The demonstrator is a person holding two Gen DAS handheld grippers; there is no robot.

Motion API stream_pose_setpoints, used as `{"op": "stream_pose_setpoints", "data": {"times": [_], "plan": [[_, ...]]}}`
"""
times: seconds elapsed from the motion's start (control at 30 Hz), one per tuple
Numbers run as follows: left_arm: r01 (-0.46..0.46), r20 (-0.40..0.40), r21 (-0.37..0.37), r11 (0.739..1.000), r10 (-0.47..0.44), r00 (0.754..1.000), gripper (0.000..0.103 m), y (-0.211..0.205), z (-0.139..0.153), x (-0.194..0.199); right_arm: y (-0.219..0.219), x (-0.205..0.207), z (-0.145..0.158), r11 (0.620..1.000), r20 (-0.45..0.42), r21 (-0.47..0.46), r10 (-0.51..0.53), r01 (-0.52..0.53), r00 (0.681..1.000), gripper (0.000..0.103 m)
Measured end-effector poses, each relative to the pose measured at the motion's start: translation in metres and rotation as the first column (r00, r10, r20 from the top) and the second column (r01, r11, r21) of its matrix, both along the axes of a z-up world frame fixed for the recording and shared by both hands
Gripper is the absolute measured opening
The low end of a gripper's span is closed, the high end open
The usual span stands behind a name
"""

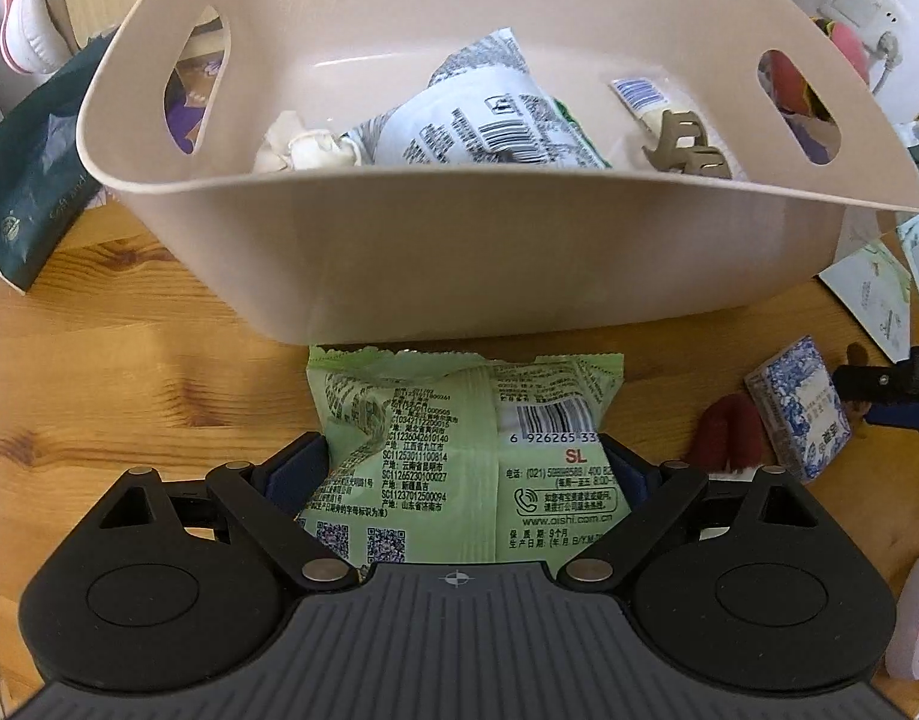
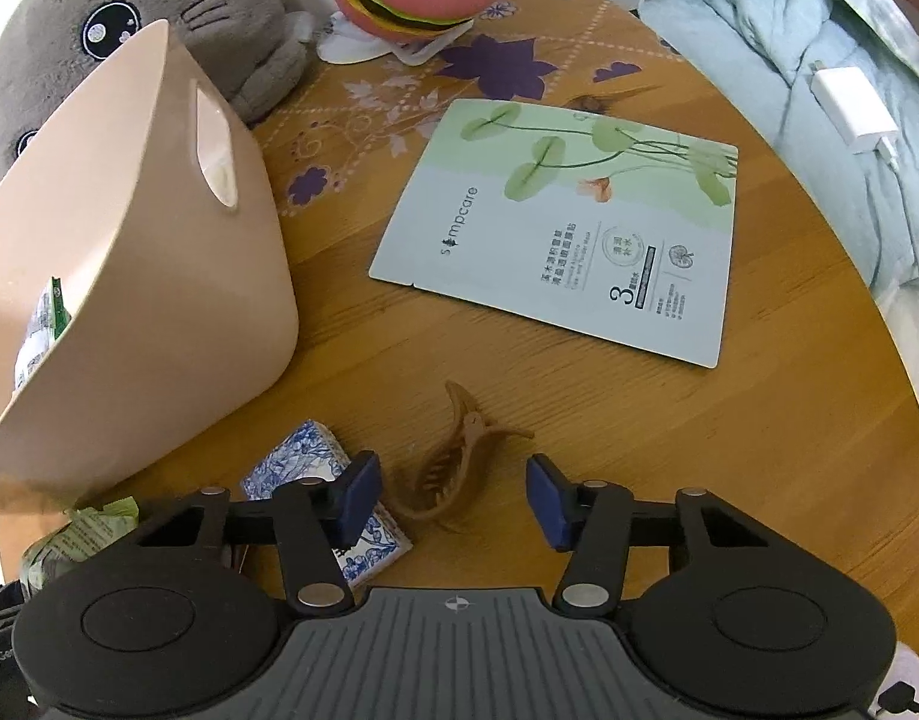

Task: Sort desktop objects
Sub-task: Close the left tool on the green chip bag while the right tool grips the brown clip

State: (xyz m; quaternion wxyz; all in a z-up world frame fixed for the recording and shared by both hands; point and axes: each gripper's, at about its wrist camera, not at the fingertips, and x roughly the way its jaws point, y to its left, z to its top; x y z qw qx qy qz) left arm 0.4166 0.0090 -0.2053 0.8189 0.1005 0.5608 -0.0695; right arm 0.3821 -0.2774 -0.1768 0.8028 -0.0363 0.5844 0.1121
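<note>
In the left wrist view, the beige basket (image 1: 495,252) fills the upper half of the frame and already holds a white snack packet (image 1: 489,120), a crumpled white wrapper (image 1: 303,147) and a tan claw clip (image 1: 687,147). Low in the centre, the left gripper (image 1: 465,468) has its fingers (image 1: 300,468) pressed against both sides of a green snack bag (image 1: 459,438), which lies on the table (image 1: 129,390) with its top edge just at the basket's near wall. The grip looks settled, so the step in hand is probably the lift: the bag should rise clear of the near rim before moving forward, since a soft puffy bag can slide out if it drags on the wall.

At the right of that view sit a blue-and-white patterned box (image 1: 798,408) and a dark red object, too blurred to name.

In the right wrist view the basket (image 2: 129,276) stands at the left edge. Lower centre, the right gripper (image 2: 453,495) has its fingers (image 2: 357,498) spread wide on either side of a brown hair clip (image 2: 453,462), not touching it; the left finger overlaps the patterned box (image 2: 315,480). Closing well means centring on the clip's hinge and keeping the box out of the pinch. A face mask sachet (image 2: 567,228) lies further up the table, well apart.
</note>
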Motion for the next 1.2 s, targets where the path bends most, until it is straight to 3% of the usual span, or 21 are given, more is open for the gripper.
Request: {"op": "stream_pose_setpoints", "data": {"times": [0.13,0.27,0.33,0.53,0.57,0.63,0.67,1.0,1.2], "plan": [[-0.016,0.0,-0.011,1.0,0.016,1.0,0.094,0.005,-0.001,0.002,0.0,0.002,0.002,1.0,0.008,0.026,0.008,-0.008,1.0,0.035],[-0.009,-0.007,-0.005,1.0,0.009,1.0,0.094,0.005,-0.001,0.004,-0.002,0.005,0.001,0.999,0.007,0.032,0.013,-0.013,1.0,0.036],[-0.003,-0.006,-0.002,1.0,0.003,1.0,0.094,0.004,-0.001,0.006,-0.003,0.008,0.001,0.999,-0.002,0.039,0.007,-0.007,1.0,0.047],[-0.007,0.005,0.023,1.0,0.007,1.0,0.094,-0.001,0.0,0.009,0.004,0.016,0.0,0.999,0.018,0.003,0.047,-0.047,0.999,0.047],[-0.007,0.006,0.024,1.0,0.007,1.0,0.094,-0.002,0.0,0.008,0.005,0.016,0.0,0.999,0.021,-0.003,0.048,-0.048,0.999,0.044],[-0.008,0.014,0.024,1.0,0.007,1.0,0.092,-0.001,0.001,0.006,0.005,0.014,0.0,0.999,0.032,-0.018,0.047,-0.047,0.998,0.019],[-0.006,0.017,0.025,1.0,0.006,1.0,0.09,-0.001,0.002,0.005,0.005,0.014,0.0,0.998,0.038,-0.034,0.05,-0.049,0.998,0.017],[-0.022,0.033,-0.002,1.0,0.022,0.999,0.074,0.005,0.015,-0.003,-0.005,0.009,-0.001,0.998,0.049,-0.012,0.057,-0.056,0.997,0.017],[-0.038,0.02,-0.038,0.999,0.039,0.999,0.071,0.012,0.023,-0.012,-0.006,-0.001,0.008,0.996,0.06,0.008,0.091,-0.091,0.994,0.017]]}}
